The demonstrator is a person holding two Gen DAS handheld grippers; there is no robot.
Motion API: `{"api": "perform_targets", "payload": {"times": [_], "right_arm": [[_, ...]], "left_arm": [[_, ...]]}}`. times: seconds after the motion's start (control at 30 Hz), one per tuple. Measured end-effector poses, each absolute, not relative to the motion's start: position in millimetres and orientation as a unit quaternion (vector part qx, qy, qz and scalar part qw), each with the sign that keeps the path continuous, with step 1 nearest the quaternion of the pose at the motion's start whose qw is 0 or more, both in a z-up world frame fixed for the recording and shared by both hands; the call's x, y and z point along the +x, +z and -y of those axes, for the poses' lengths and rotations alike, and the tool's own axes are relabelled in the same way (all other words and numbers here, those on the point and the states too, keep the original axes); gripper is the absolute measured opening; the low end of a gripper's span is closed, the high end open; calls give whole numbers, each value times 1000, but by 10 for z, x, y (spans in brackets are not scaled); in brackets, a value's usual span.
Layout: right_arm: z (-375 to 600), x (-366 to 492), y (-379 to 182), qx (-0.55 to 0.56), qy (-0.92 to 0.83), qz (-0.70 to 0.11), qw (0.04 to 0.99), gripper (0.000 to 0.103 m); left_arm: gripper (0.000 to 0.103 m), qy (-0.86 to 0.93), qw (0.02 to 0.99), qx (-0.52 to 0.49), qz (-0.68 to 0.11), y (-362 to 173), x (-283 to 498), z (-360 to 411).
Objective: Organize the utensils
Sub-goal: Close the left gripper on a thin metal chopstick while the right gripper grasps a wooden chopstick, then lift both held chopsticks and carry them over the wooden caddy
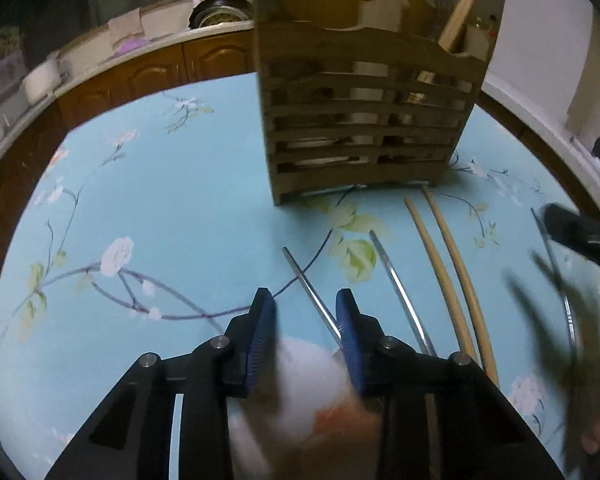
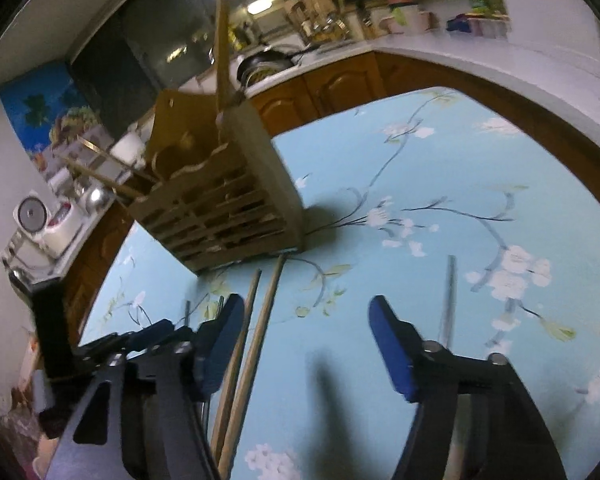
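A slatted wooden utensil holder stands on the blue floral tablecloth, with wooden sticks rising from it. In front of it lie two metal chopsticks and two wooden chopsticks. My left gripper is open just above the table, one metal chopstick running beside its right finger. In the right wrist view the holder stands ahead on the left. My right gripper is wide open and empty, the wooden chopsticks beside its left finger and a metal chopstick to its right.
A blurred white and orange patch lies under the left gripper. The other gripper shows at the right edge and at the left. Wooden cabinets and a white counter with pots ring the table.
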State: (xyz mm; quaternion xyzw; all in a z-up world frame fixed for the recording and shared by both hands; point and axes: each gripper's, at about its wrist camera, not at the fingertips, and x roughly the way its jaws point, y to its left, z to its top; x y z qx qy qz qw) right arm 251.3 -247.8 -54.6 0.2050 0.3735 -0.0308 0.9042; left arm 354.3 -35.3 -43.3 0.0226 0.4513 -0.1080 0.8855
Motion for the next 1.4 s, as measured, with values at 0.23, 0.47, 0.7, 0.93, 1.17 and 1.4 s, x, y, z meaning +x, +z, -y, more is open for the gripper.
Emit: {"api": "perform_targets", "payload": {"times": [0.23,0.47,0.7,0.93,1.17,1.4], "right_arm": [[2238,3045,-715,149,-25,-421,894,38],[2068,3266,-829,76,-48,-445,891,28],[2137,3109,-804,107,-34,-444,889,5],[2251,2715,-530,150,-15,-413,898,5],[2268,2329,-160,177,5,-373,911,4],[2162,2055,99,169,10,-345,923,4]], "left_arm": [[33,-113,877,-45,-464,-420,3654,136],[30,-91,885,-8,-457,-464,3704,310],[7,-98,886,21,-453,-455,3656,440],[3,-107,884,-19,-454,-338,3522,232],[3,-141,887,-103,-427,-10,3197,-134],[2,-165,901,-126,-382,381,2780,-305]]}}
